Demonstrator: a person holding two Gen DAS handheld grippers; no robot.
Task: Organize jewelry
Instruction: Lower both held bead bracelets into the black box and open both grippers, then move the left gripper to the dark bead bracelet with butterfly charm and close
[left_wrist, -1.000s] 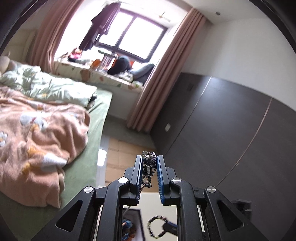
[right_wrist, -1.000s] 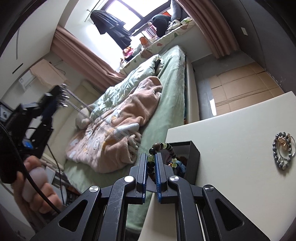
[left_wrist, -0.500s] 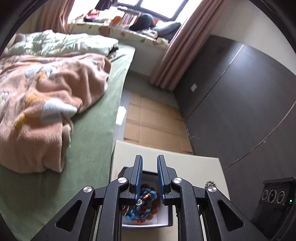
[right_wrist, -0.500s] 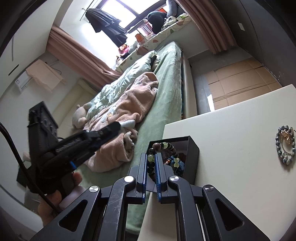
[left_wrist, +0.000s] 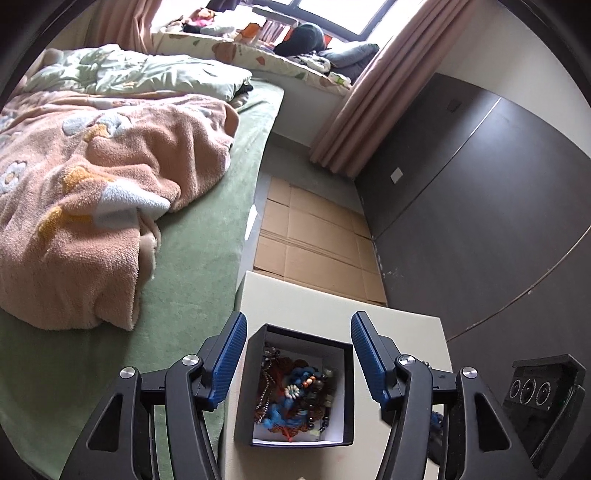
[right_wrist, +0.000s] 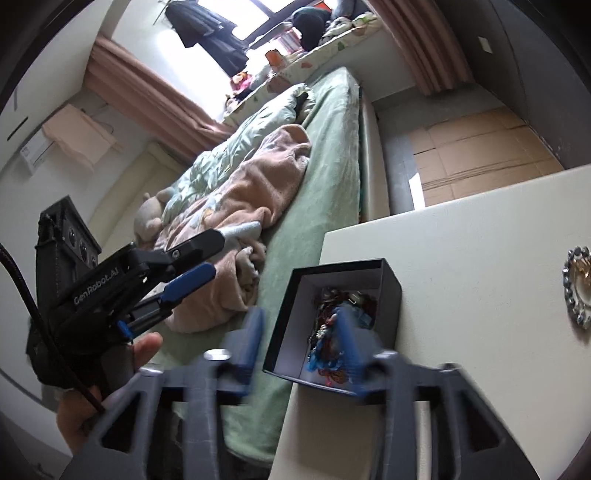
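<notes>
While both the left gripper and the right gripper are opening with nothing pinched above the black box, most jewelry is seen heaped inside it, and one beaded bracelet is left on the bench.

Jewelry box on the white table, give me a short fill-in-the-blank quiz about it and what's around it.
1. The jewelry box is black outside and ____ inside.
2. The beaded bracelet lies on the ____, outside the box.
3. Nothing is between the jaws of the left hand-held gripper, which are ____.
4. The pink blanket lies on the ____.

Missing words: white; table; opening; bed
</notes>
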